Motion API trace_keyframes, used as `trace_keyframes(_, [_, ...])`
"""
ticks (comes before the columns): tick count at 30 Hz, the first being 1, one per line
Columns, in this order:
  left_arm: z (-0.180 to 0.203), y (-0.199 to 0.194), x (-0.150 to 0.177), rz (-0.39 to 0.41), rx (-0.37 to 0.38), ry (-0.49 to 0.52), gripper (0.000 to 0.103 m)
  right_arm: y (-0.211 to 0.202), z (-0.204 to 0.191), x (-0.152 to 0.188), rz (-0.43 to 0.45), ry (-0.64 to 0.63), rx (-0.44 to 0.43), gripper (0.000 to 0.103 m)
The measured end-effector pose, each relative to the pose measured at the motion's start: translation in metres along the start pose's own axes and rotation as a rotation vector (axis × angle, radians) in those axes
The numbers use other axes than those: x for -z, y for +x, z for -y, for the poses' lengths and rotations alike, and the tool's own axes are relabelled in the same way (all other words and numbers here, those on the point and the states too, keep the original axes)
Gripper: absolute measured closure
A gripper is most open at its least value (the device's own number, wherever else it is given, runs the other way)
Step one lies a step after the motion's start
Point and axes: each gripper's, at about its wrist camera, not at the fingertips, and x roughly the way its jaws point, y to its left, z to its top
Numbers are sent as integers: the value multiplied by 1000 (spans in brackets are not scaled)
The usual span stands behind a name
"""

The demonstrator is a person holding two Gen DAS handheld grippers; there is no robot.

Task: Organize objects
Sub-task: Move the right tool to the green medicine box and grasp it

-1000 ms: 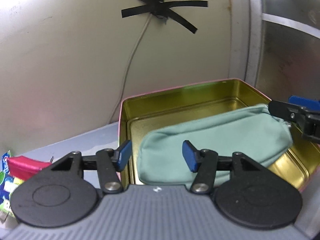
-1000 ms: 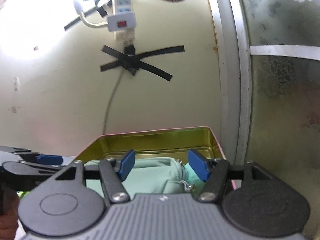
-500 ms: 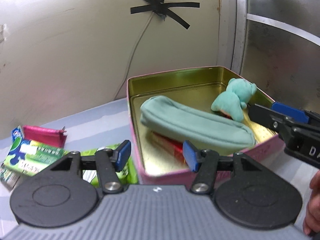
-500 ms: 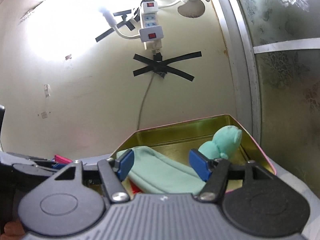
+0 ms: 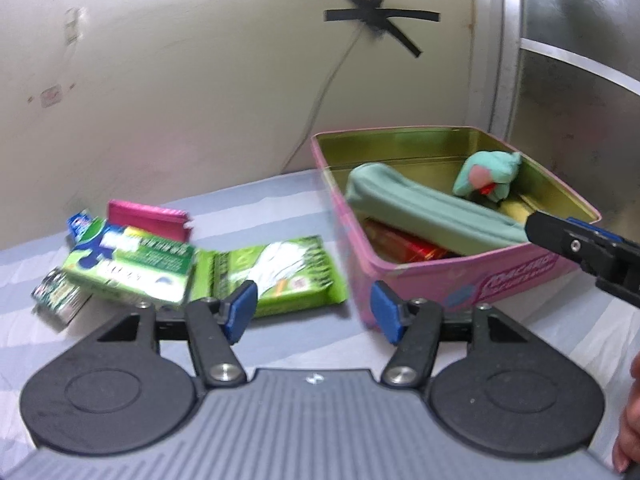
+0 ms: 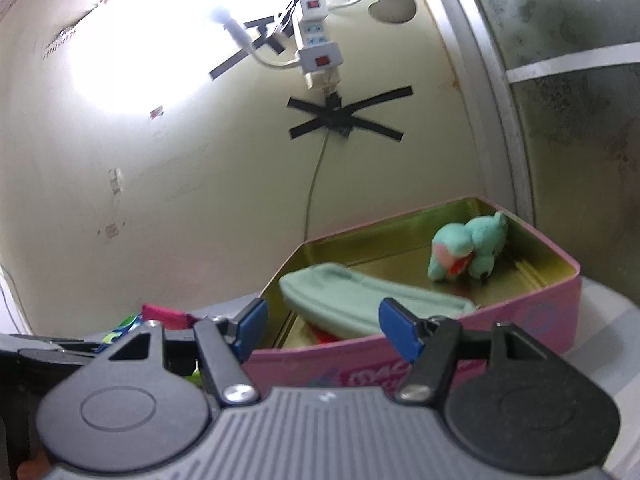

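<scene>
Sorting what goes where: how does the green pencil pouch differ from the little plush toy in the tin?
The pouch is long and flat, lying across the tin on top of a red packet; the plush toy is small and rounded, sitting near the far right corner. The pouch is plain; the toy shows pink and red patches. Both are soft, mint green and already inside the tin.

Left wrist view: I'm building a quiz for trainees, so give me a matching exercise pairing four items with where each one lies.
Items:
1. plush toy
2. pouch
3. red box
4. green packet

Places:
A. on the table, left of the tin
B. under the pouch
C. far right corner of the tin
D. diagonally across the tin

Pairs: 1-C, 2-D, 3-B, 4-A
</scene>
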Motion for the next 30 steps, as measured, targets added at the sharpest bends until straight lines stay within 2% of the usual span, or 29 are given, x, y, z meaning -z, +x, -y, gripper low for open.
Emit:
trace_keyframes(5, [-35, -2, 18, -16, -31, -46, 37, 6, -27, 7, -43, -50, -38, 39])
trace_keyframes(10, [-88, -5, 45, -26, -98, -114, 37, 21, -66, 17, -100, -139, -100, 39])
trace_keyframes(15, [-148, 0, 73, -54, -223, -134, 37, 54, -108, 31, -206, -202, -182, 39])
trace_keyframes(18, [-187, -1, 83, -49, -271, -199, 37, 80, -138, 39, -271, -252, -241, 37])
trace_keyframes(20, [-208, -2, 86, -37, -300, -259, 37, 101, -156, 42, -294, -323, -263, 31])
trace_keyframes(22, [-228, -4, 90, -30, -275, -362, 36, 126, -170, 38, -310, -356, -274, 31])
trace_keyframes(24, [-242, -8, 93, -8, -236, -441, 36, 156, -178, 25, -325, -314, -281, 31])
trace_keyframes(27, [-250, -15, 97, 32, -214, -486, 36, 209, -179, 5, -397, -224, -303, 32])
trace_keyframes(30, [-253, -21, 99, 58, -210, -499, 34, 254, -176, 1, -472, -144, -323, 32])
